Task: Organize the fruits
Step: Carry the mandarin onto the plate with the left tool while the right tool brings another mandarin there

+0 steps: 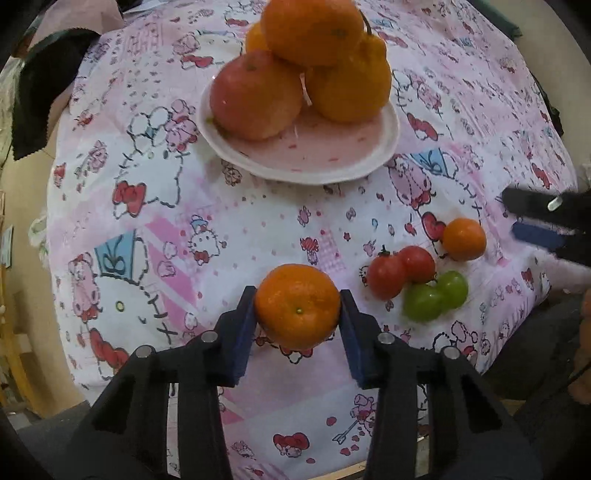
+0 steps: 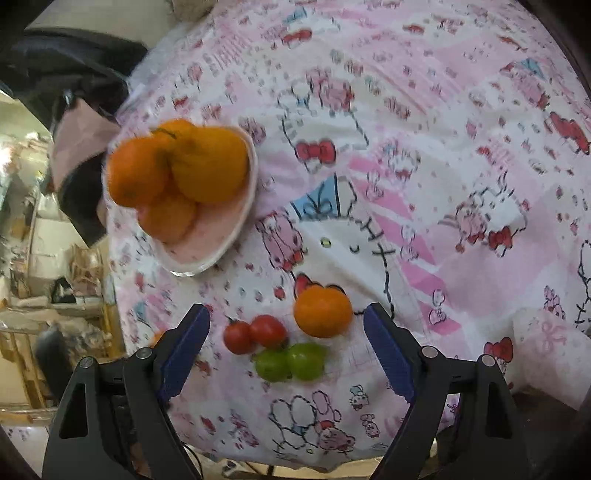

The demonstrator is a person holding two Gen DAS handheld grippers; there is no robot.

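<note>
One mandarin (image 1: 297, 305) is pinched between the pads of the left gripper (image 1: 297, 321) above the bench (image 1: 207, 206).
Four oranges (image 1: 314, 29) are piled on one plate (image 1: 306, 162). On the cloth lie one small mandarin (image 2: 322, 311), two tomatoes (image 2: 255, 332) and two green grapes (image 2: 291, 361), framed by the spread, empty right gripper (image 2: 286, 347).

A pink and white cartoon-print cloth (image 1: 207, 236) covers the bench, kittens, red bows and hearts all over it. A dark piece of fabric (image 1: 44, 96) hangs at the far left edge in the left wrist view. Over in the right wrist view, cluttered shelving (image 2: 48, 266) sits blurred beyond the cloth's left edge.
</note>
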